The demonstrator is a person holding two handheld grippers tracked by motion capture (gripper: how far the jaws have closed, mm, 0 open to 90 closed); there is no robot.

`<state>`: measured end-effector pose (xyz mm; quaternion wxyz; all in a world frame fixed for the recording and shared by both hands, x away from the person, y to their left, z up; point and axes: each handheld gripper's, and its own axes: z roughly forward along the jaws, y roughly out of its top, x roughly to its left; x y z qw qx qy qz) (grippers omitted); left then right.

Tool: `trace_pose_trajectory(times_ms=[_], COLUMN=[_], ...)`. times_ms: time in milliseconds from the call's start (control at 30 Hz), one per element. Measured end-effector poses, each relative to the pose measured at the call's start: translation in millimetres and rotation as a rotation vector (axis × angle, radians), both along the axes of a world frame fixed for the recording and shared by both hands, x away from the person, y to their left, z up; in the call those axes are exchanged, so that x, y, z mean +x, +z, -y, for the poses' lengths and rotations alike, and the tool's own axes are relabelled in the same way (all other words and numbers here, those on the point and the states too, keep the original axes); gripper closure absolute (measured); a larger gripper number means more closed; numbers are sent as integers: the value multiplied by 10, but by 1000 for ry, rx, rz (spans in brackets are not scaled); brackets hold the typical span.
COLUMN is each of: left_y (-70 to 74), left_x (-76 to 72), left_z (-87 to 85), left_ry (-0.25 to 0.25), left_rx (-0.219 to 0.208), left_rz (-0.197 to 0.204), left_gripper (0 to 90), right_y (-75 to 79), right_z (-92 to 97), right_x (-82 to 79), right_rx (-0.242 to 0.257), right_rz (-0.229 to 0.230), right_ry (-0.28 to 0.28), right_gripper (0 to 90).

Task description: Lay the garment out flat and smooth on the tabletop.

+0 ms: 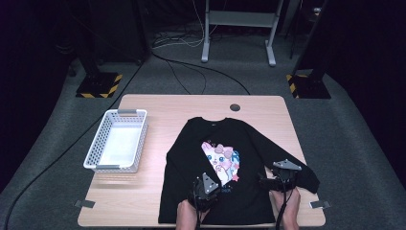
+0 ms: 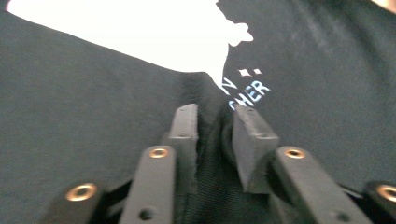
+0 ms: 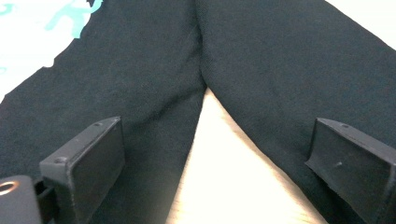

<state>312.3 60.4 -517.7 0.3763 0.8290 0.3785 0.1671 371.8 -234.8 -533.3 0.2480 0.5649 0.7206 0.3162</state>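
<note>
A black sweatshirt (image 1: 249, 139) with a pastel cartoon print (image 1: 220, 160) lies flat on the wooden table (image 1: 158, 108), neck away from me. My left gripper (image 1: 214, 188) rests on its lower front just below the print. In the left gripper view its jaws (image 2: 215, 114) stand close together, shut on a raised fold of the black fabric (image 2: 93, 116) beside pale lettering. My right gripper (image 1: 277, 175) sits at the shirt's right side. Its jaws (image 3: 219, 140) are wide open, straddling the bare wedge of table (image 3: 224, 177) between the shirt body and the sleeve (image 3: 280, 60).
A white plastic basket (image 1: 98, 143) stands at the table's left. A round cable hole (image 1: 234, 107) sits near the far edge. Bare wood lies between basket and shirt. Cables and stand bases lie on the floor beyond.
</note>
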Motion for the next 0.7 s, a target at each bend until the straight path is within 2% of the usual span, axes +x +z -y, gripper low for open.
trace_pose_trajectory(times_ms=[100,367,533,700], left_y=[45,160,188,187], left_x=[-3,11,-14,6], left_z=[-75,-428,-746,-1084], left_ry=[14,95,181,267], left_rx=[-10,-51,-79,-118], left_rz=[16,55,84,81], left_gripper=[799,837,884,895], right_y=[-2,-3,-3,-3], right_z=[0,0,-1,-2], right_x=[-4,-7,-7,-8], right_rx=[2,2,2,2], right_rz=[3,5,5,5], right_ry=[0,-1,-1,-2], right_gripper=[36,38,38,39])
